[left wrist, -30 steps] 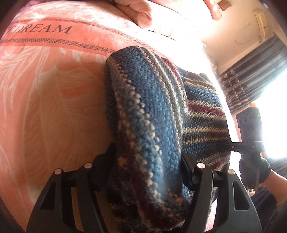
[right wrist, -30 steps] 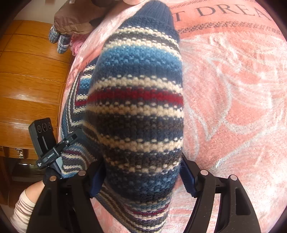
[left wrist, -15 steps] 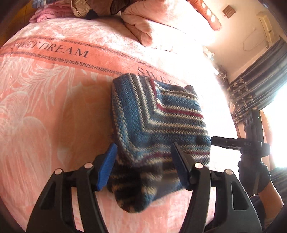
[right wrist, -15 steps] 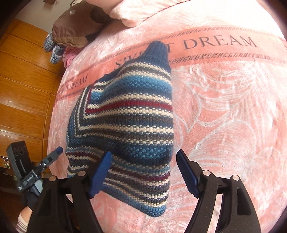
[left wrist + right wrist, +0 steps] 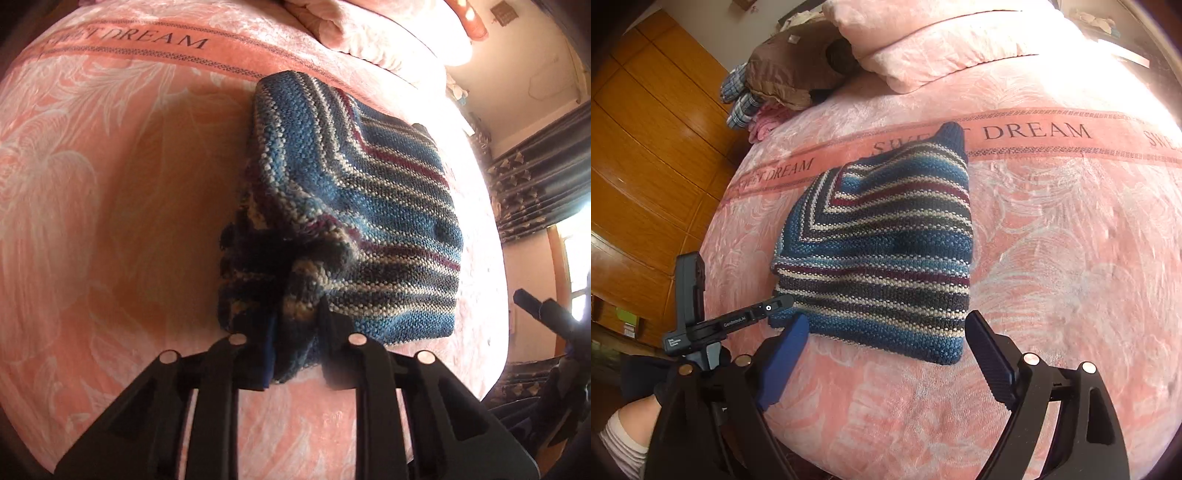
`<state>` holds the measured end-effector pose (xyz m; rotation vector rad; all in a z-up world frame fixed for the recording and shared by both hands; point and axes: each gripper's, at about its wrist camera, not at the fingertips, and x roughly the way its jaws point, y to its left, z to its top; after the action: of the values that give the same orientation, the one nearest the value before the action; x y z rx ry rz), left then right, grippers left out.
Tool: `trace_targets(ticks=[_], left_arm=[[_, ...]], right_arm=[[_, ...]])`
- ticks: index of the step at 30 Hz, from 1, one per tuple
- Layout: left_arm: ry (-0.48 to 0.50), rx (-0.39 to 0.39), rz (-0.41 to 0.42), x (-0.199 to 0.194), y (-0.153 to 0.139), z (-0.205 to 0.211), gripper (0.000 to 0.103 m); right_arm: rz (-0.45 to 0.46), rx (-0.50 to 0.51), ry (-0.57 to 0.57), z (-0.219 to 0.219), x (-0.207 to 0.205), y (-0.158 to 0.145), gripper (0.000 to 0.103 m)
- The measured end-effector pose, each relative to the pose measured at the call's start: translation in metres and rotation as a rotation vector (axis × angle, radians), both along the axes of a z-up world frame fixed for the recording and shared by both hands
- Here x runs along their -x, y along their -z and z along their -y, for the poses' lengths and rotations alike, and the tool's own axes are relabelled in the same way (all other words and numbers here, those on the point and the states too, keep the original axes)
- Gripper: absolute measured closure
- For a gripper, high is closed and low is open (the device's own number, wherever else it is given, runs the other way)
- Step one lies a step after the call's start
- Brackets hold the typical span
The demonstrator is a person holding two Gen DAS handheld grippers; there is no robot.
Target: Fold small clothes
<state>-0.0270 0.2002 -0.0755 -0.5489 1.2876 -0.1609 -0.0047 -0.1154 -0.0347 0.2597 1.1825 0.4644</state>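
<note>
A knitted garment with blue, white, grey and maroon stripes (image 5: 886, 251) lies folded into a rough square on the pink bedspread (image 5: 1052, 240). My left gripper (image 5: 301, 350) is shut on a bunched fold at the garment's (image 5: 369, 206) near left corner, with knit filling the narrow gap between its fingers. In the right wrist view the left gripper's tip (image 5: 775, 306) touches that same corner. My right gripper (image 5: 886, 362) is open, just short of the garment's near edge, with nothing between its fingers. Its dark body (image 5: 539, 306) shows at the right edge of the left wrist view.
Pink pillows (image 5: 942, 40) and a brown cushion (image 5: 790, 70) lie at the head of the bed, with plaid and pink clothes (image 5: 738, 96) beside them. A wooden wardrobe (image 5: 646, 147) stands on one side, dark curtains (image 5: 535, 192) on the other.
Both grippers laid the lifted garment flat and opened. The left has since closed on the near left corner. The right has drawn back and stays open.
</note>
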Motion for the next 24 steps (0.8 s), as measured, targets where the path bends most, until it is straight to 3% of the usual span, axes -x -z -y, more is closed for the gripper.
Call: trace_targets(ticks=[7, 9, 11, 13, 17, 24], left_arm=[[-0.045, 0.093, -0.033, 0.007, 0.025, -0.02, 0.088], [-0.028, 0.062, -0.024, 0.009, 0.018, -0.017, 0.086], [-0.027, 0.013, -0.023, 0.013, 0.005, -0.012, 0.077], [-0.037, -0.053, -0.021, 0.02, -0.009, -0.007, 0.058], [-0.055, -0.106, 0.004, 0.036, -0.036, -0.002, 0.052], [-0.039, -0.217, 0.084, 0.064, -0.084, 0.019, 0.032]], right_arm=[[-0.069, 0.027, 0.05, 0.005, 0.004, 0.016, 0.014], [-0.077, 0.073, 0.046, 0.001, 0.005, 0.02, 0.014], [-0.073, 0.135, 0.042, -0.004, 0.008, 0.021, 0.014], [-0.056, 0.189, 0.039, -0.009, 0.012, 0.02, 0.013], [-0.044, 0.211, 0.042, -0.012, 0.022, 0.017, 0.009], [0.032, 0.336, 0.065, -0.021, 0.046, 0.002, 0.004]])
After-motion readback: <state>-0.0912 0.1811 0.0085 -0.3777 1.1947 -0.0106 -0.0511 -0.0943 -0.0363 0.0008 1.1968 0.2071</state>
